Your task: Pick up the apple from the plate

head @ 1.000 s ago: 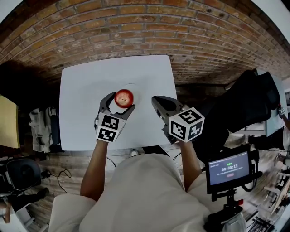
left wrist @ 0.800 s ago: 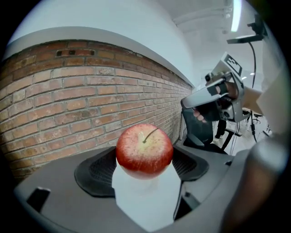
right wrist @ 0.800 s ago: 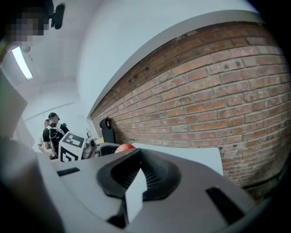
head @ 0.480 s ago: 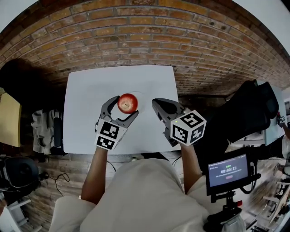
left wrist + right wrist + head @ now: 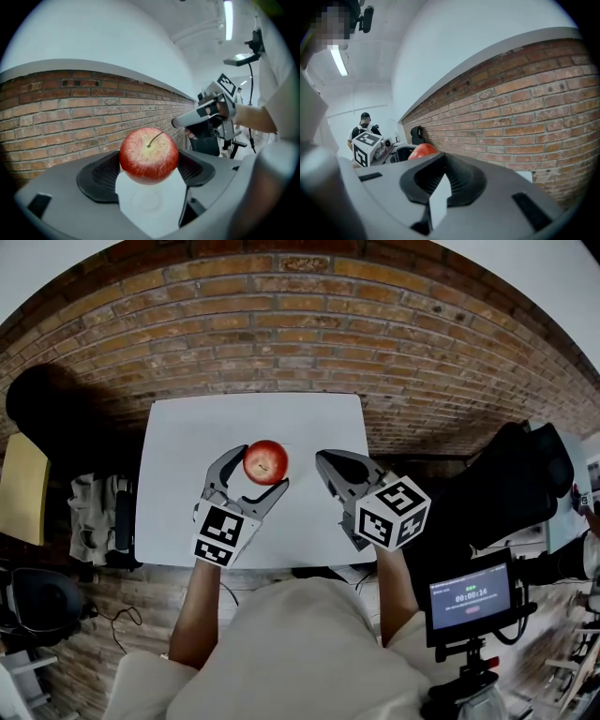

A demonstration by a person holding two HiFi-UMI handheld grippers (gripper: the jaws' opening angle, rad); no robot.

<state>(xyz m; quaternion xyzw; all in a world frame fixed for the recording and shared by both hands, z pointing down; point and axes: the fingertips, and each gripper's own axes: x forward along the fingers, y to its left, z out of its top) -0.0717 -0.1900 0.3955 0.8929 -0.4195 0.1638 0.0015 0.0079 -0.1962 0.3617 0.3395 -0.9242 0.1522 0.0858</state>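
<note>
A red apple [image 5: 265, 461] with a short stem is held between the jaws of my left gripper [image 5: 255, 474], which is shut on it above the white table [image 5: 183, 456]. In the left gripper view the apple [image 5: 149, 155] hangs clear of a white plate [image 5: 147, 202], which shows faintly on the table below it. My right gripper [image 5: 325, 465] hovers just right of the apple, jaws together and empty. From the right gripper view the apple [image 5: 421, 151] peeks over my right jaw, with the left gripper's marker cube [image 5: 364, 147] beside it.
A brick wall [image 5: 281, 324] rises behind the table. A black seat or bag [image 5: 511, 479] and a small screen on a stand [image 5: 469, 596] sit at the right. Grey gear [image 5: 94, 512] and a yellow panel [image 5: 21, 488] lie left of the table.
The left gripper has lifted the apple off the plate, so it now looks larger and nearer the head camera. The right gripper has hardly moved.
</note>
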